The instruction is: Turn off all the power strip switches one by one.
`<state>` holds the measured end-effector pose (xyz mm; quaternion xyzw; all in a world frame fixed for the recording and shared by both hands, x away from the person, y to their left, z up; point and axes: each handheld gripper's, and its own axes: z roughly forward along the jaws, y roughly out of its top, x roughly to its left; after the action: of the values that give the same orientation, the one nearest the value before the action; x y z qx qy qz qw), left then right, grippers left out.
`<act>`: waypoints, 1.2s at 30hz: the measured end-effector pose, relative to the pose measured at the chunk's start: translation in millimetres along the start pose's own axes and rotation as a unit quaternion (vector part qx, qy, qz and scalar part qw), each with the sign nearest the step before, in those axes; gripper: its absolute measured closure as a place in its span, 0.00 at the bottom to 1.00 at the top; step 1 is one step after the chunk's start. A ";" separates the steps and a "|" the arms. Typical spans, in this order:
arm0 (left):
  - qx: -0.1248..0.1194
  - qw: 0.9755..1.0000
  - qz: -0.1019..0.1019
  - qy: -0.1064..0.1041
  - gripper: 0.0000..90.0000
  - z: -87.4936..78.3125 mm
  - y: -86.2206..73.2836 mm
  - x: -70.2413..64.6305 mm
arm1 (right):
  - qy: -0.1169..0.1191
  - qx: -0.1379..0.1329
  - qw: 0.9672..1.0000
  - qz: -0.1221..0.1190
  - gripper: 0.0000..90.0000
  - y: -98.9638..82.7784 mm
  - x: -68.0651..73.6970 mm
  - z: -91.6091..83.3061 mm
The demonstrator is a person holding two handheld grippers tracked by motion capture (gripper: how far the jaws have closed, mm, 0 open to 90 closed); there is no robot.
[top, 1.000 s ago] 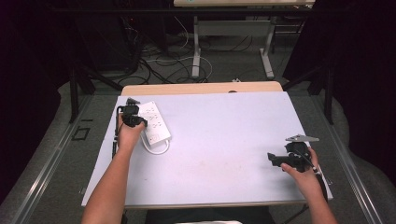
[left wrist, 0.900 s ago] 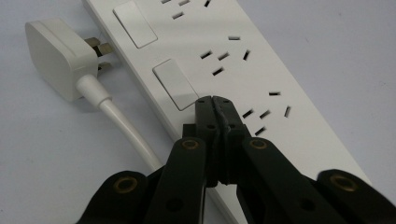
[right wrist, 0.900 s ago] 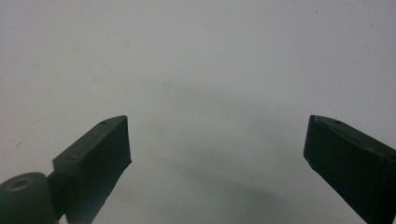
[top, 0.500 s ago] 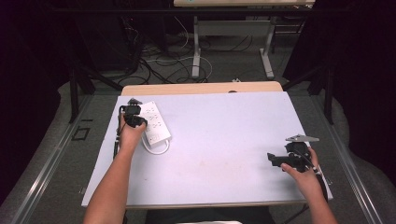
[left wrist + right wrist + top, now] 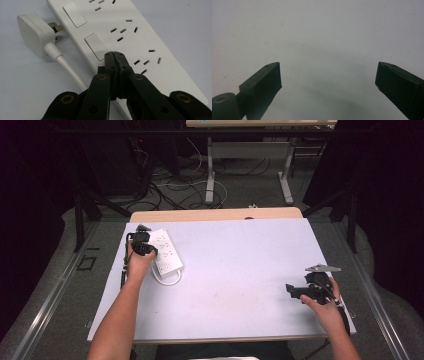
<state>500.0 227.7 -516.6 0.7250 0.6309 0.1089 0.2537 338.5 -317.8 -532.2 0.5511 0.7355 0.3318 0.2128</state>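
A white power strip [image 5: 166, 252] lies at the table's far left, its cord [image 5: 168, 280] looped at its near end. In the left gripper view the power strip [image 5: 142, 30] shows several sockets and rocker switches, and its white plug [image 5: 35, 33] lies beside it. My left gripper [image 5: 143, 246] is shut, jaws pressed together, with its tips [image 5: 115, 53] at the edge of one switch [image 5: 95, 46]. My right gripper [image 5: 292, 290] rests near the front right corner. Its jaws [image 5: 328, 75] stand wide apart over bare table; they have just been closing a little, with nothing between them.
The pale table top [image 5: 240, 255] has a wooden strip [image 5: 215, 214] along its far edge. Beyond it are cables on the floor [image 5: 165, 190] and the legs of another desk [image 5: 210, 170].
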 end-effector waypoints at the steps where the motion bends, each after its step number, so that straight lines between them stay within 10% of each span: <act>1: 0.000 1.000 0.001 -0.003 1.00 -0.4 0.6 0.6 | 0.000 0.000 1.000 0.002 0.07 0.0 0.2 0.3; 36: -0.003 1.000 0.005 0.001 1.00 -26.3 49.2 12.7 | 0.011 0.000 1.000 0.006 0.02 1.4 1.1 4.0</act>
<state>532.0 242.4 -471.5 0.7272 0.6274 0.1122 0.2549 341.9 -315.5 -533.9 0.5516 0.7346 0.3388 0.2031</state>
